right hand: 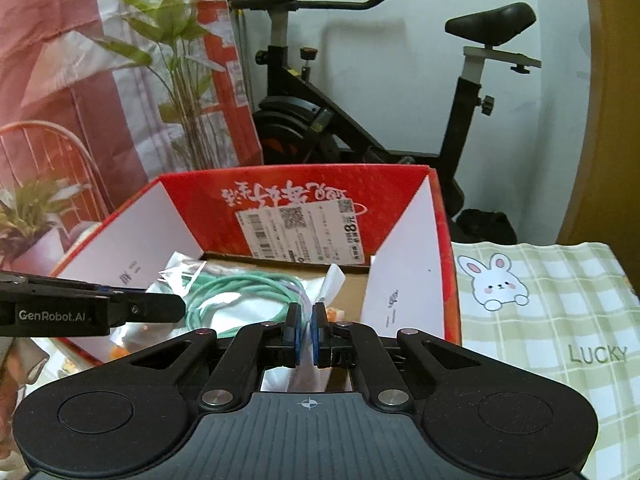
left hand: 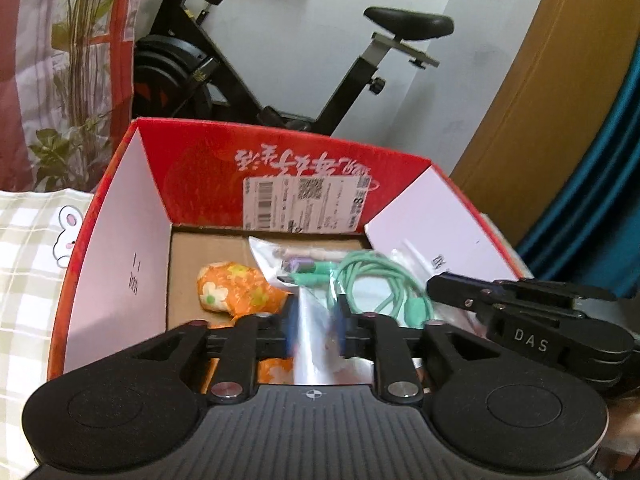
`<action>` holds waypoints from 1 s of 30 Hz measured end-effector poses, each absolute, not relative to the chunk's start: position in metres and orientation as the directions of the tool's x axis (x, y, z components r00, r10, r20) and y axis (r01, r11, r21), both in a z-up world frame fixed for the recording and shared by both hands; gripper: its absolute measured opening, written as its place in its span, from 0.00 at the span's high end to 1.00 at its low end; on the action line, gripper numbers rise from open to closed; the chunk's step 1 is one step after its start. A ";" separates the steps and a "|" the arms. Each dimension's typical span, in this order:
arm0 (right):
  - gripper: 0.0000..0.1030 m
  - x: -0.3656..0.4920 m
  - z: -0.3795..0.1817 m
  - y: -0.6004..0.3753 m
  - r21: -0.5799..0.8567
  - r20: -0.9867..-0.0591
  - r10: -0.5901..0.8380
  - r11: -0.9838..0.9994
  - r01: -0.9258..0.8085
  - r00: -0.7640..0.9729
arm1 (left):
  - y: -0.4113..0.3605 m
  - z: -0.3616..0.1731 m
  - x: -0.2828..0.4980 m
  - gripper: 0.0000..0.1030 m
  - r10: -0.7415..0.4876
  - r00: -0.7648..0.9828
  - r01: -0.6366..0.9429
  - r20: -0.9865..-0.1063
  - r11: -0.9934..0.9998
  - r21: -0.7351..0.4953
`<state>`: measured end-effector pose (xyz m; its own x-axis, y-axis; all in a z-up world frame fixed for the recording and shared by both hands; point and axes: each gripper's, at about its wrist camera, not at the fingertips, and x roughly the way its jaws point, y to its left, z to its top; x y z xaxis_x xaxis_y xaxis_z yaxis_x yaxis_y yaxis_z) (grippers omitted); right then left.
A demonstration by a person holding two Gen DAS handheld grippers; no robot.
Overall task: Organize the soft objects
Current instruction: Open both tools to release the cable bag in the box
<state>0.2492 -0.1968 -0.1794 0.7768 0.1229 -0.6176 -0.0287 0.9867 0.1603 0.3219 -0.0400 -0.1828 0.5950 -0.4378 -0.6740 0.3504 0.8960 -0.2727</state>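
From the left: a checked cloth (left hand: pixel 28 264) with a rabbit print covers the surface beside an open red box (left hand: pixel 160 160). Inside the box, toward its left, lies an orange flowered pouch (left hand: pixel 232 288). Just right of it sits a clear plastic bag (left hand: pixel 316 312) holding a coiled green cable (left hand: pixel 376 280); the bag is now inside the box, resting partly over the pouch.

The left hand-held gripper (left hand: pixel 314 328) is over the bag's near edge with its jaws part open; the film lies blurred in the gap between the blue pads, and they do not appear to press on it. No earlier picture is given, so only the gap itself can be told. The right hand-held gripper (right hand: pixel 306 330) is over the bag's other end, further right, its jaws nearly closed on a thin white fold of the plastic (right hand: pixel 308 360); it seems pinched there.

As a judgement, the step in hand is the release: the bag with the cable has been carried over the box and is being let go, left side first. The next move calls for the right jaws to open as well, then both hands to draw back and up clear of the box walls without dragging the slippery film out again. Behind the box stands an exercise bike (right hand: pixel 360 120).
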 end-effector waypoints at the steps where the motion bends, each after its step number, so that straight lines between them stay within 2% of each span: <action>1: 0.91 0.249 -0.180 -0.196 0.153 -0.622 0.119 0.988 -0.029 0.774 | -0.041 -0.184 0.321 0.57 -0.422 0.599 0.338 -0.681 0.904 -0.262; 2: 0.90 0.248 -0.180 -0.195 0.147 -0.626 0.120 0.989 -0.034 0.771 | -0.040 -0.183 0.320 0.51 -0.411 0.605 0.331 -0.682 0.909 -0.254; 3: 0.88 0.247 -0.179 -0.195 0.142 -0.628 0.119 0.989 -0.037 0.769 | -0.039 -0.183 0.318 0.51 -0.407 0.611 0.328 -0.679 0.911 -0.250; 19: 0.85 0.166 -0.139 -0.188 0.128 -0.569 0.178 0.984 -0.127 0.803 | -0.024 -0.136 0.244 0.51 -0.418 0.673 0.375 -0.610 0.904 -0.206; 30: 0.85 0.081 -0.130 -0.180 0.129 -0.564 0.208 0.978 -0.163 0.799 | -0.013 -0.137 0.164 0.52 -0.406 0.692 0.387 -0.597 0.907 -0.168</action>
<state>0.0809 -0.1801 -0.1295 0.7991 0.2077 -0.5642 -0.1629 0.9781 0.1294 0.1643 -0.0132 -0.1368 0.6916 -0.4059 -0.5974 0.3869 0.9067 -0.1681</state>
